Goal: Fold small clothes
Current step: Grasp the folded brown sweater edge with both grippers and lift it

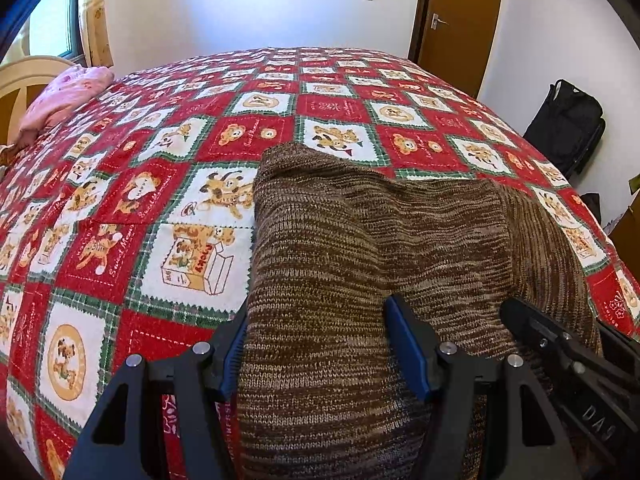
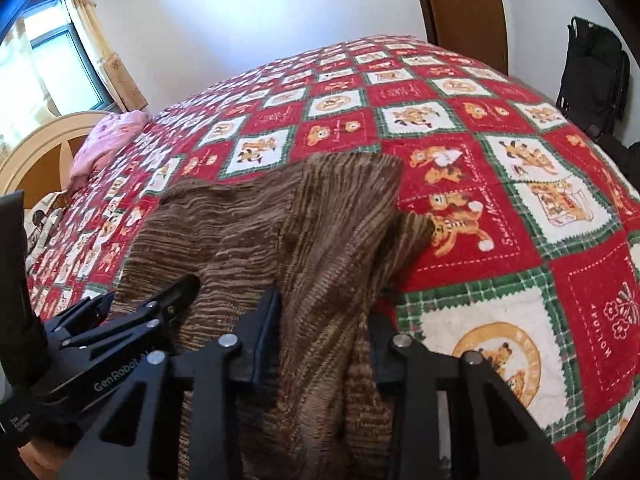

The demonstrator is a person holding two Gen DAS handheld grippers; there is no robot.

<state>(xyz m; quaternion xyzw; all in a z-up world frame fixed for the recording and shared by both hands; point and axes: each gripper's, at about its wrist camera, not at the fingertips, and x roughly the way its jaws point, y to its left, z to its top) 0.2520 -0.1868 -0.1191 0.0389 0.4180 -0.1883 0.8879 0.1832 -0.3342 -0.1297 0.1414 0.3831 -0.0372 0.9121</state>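
On bedspread (image 1: 100, 208), both grippers' jaws clamp bunched brown knit (image 1: 340, 240).

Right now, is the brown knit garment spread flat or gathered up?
Gathered up: the brown knit garment rises in bunched folds off the bedspread, with fabric between the jaws of both the left gripper and right gripper.

The knitted sweater (image 1: 360, 248) lies on the bedspread (image 1: 160, 184) at its near edge; a pillow (image 1: 64, 96) lies at its far left corner, the door (image 1: 460, 20) behind its far right.
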